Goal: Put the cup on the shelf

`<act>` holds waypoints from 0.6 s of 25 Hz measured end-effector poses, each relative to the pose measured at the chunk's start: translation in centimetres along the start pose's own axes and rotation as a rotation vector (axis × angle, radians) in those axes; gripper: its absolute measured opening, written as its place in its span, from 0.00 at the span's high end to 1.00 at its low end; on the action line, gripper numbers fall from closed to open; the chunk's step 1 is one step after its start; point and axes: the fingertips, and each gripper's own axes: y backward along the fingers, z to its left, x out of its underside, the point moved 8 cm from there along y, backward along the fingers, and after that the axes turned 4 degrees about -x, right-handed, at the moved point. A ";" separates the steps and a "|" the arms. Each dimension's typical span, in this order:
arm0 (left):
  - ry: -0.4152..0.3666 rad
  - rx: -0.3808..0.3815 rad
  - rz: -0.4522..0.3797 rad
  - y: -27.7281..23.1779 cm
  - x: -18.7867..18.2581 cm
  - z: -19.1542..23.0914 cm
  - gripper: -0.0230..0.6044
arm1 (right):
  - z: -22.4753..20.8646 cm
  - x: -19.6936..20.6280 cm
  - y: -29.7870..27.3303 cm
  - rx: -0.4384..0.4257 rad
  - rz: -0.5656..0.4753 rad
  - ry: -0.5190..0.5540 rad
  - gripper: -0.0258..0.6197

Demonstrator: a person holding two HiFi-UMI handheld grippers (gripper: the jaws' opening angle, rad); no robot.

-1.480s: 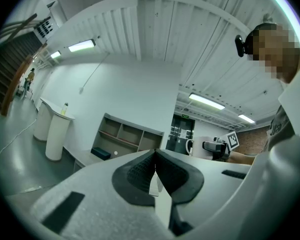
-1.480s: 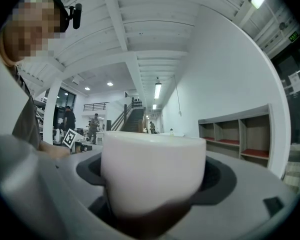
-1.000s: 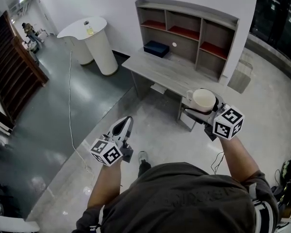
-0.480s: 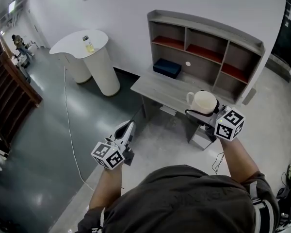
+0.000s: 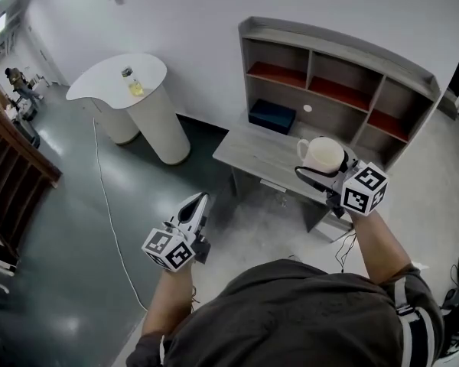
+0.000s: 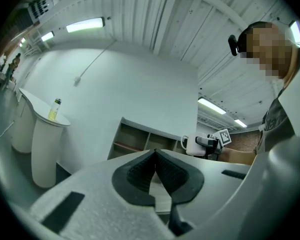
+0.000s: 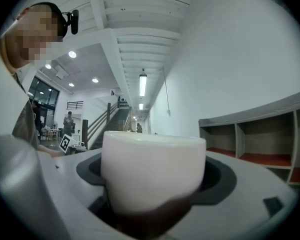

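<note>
Overhead, the right gripper (image 5: 321,176) pinched a white mug (image 5: 322,155) above the desk (image 5: 260,154); the left gripper (image 5: 190,214) hung pressed together, empty.

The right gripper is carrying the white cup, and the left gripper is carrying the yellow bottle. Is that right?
Not quite. The left gripper carries nothing: the left gripper view shows its jaws shut together, empty. The yellow bottle stands on the round white table, seen in the head view. The right gripper is carrying the white cup.
</note>
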 end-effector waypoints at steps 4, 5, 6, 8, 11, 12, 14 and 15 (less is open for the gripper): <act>0.006 -0.008 -0.002 -3.2 -0.2 2.8 0.96 | -3.7 0.4 -3.3 -0.008 -0.001 -0.009 0.24; 0.007 -0.014 -0.002 -4.1 -0.1 3.4 0.96 | -4.7 0.5 -4.2 -0.015 0.001 -0.005 0.24; 0.006 -0.021 -0.002 -5.0 -0.1 4.1 0.96 | -5.7 0.7 -5.0 -0.024 0.001 0.001 0.24; -0.003 -0.040 -0.004 -7.1 -0.1 5.4 0.96 | -8.3 0.9 -6.8 -0.042 -0.004 0.006 0.24; -0.016 -0.070 -0.018 -11.1 -0.6 7.4 0.96 | -13.1 0.9 -9.7 -0.071 -0.013 -0.001 0.24; -0.020 -0.079 -0.023 -12.7 -0.8 8.0 0.96 | -14.9 0.8 -10.7 -0.080 -0.013 -0.001 0.24; -0.030 -0.093 -0.032 -16.0 -1.2 9.2 0.96 | -18.4 0.5 -12.7 -0.097 -0.011 0.002 0.24; -0.037 -0.101 -0.037 -17.7 -1.4 9.8 0.96 | -20.2 0.3 -13.7 -0.106 -0.009 0.005 0.24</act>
